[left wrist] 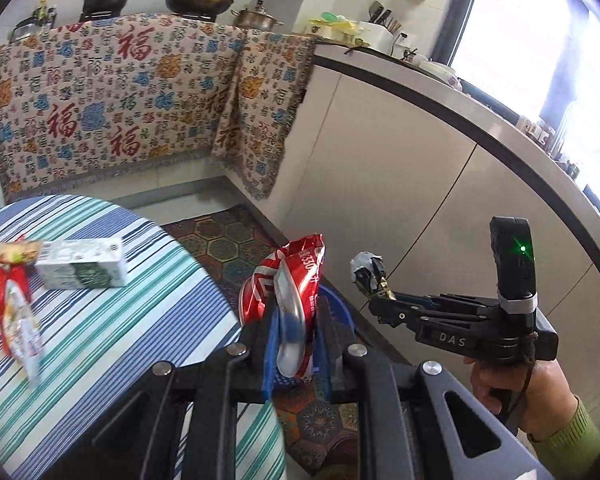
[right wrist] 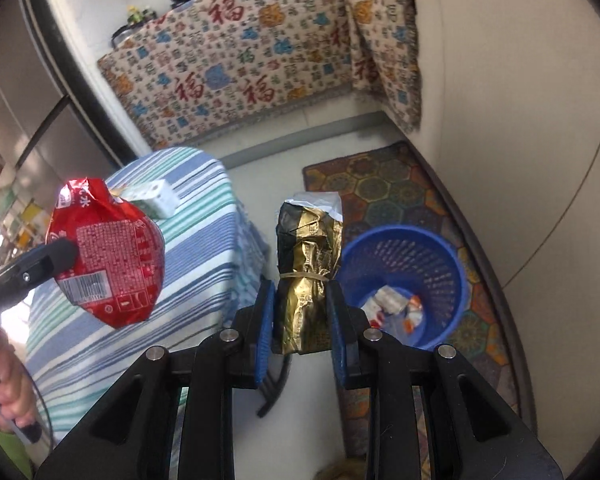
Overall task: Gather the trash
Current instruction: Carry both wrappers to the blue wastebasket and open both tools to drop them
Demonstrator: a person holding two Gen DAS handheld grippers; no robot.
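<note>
Left gripper [left wrist: 296, 344] clamped on red bag [right wrist: 108, 252]; right gripper [right wrist: 300, 320] clamped on gold wrapper [right wrist: 308, 268], frame center. Light, crinkly, slippery foil; best pinched mid-body.

Both cams ride the hand-held grippers, looking forward along the fingers and tilted down. Left one sits close over the striped surface [left wrist: 100, 320], facing the patterned cloth [left wrist: 112, 104] on the counter. Right one looks steeper, down at the blue basket [right wrist: 440, 248]. Both catch that cloth, the striped surface and the floor mat [left wrist: 228, 248].
</note>
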